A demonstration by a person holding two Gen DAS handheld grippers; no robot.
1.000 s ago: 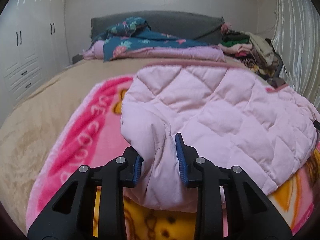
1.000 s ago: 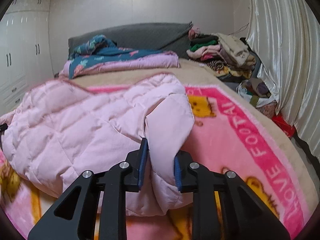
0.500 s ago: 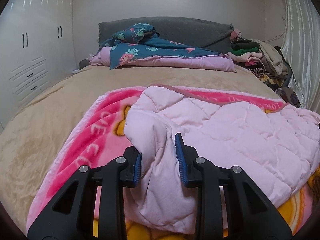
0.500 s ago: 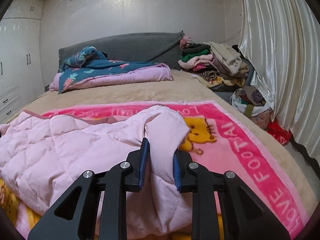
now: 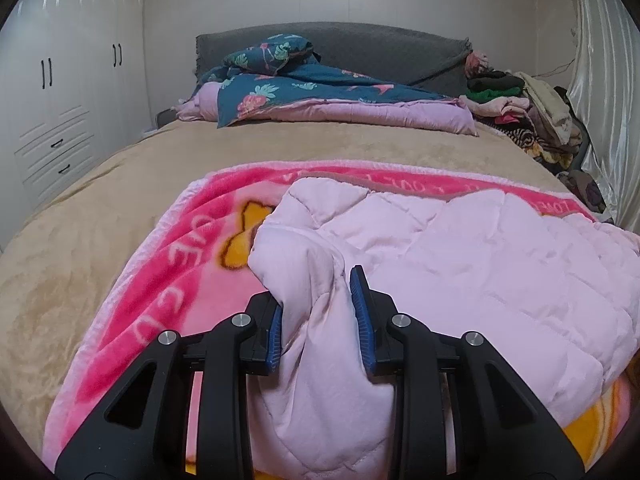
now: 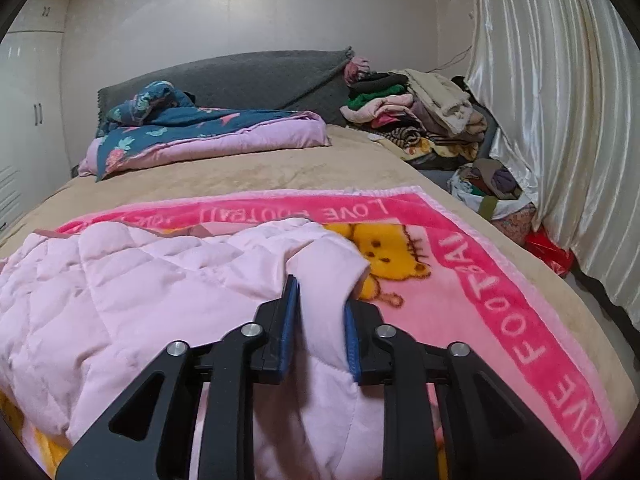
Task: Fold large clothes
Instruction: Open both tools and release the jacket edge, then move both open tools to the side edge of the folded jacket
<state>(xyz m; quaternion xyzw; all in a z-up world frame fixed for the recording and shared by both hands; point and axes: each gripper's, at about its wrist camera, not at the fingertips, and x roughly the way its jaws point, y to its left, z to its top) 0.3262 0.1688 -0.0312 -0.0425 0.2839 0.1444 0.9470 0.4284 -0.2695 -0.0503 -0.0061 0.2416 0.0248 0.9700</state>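
Observation:
A pale pink quilted jacket point(image 5: 460, 264) lies on a pink and yellow cartoon blanket point(image 5: 168, 280) on the bed. My left gripper point(image 5: 318, 312) is shut on the jacket's left corner, which bunches up between the blue pads. My right gripper point(image 6: 318, 312) is shut on the jacket's right corner point(image 6: 324, 280). The jacket point(image 6: 140, 280) spreads to the left in the right wrist view and to the right in the left wrist view. The near edge hangs below both grippers.
The tan bed point(image 5: 80, 248) stretches ahead to a grey headboard point(image 5: 360, 48). A folded teal and lilac quilt point(image 5: 320, 100) lies at the head. A pile of clothes point(image 6: 416, 120) and bags point(image 6: 496, 188) sit by the curtain point(image 6: 560, 100). White wardrobes point(image 5: 60, 92) stand at left.
Both grippers have drawn back toward the foot of the bed with the jacket corners held. The jacket now lies lower and flatter, and more blanket shows beyond it.

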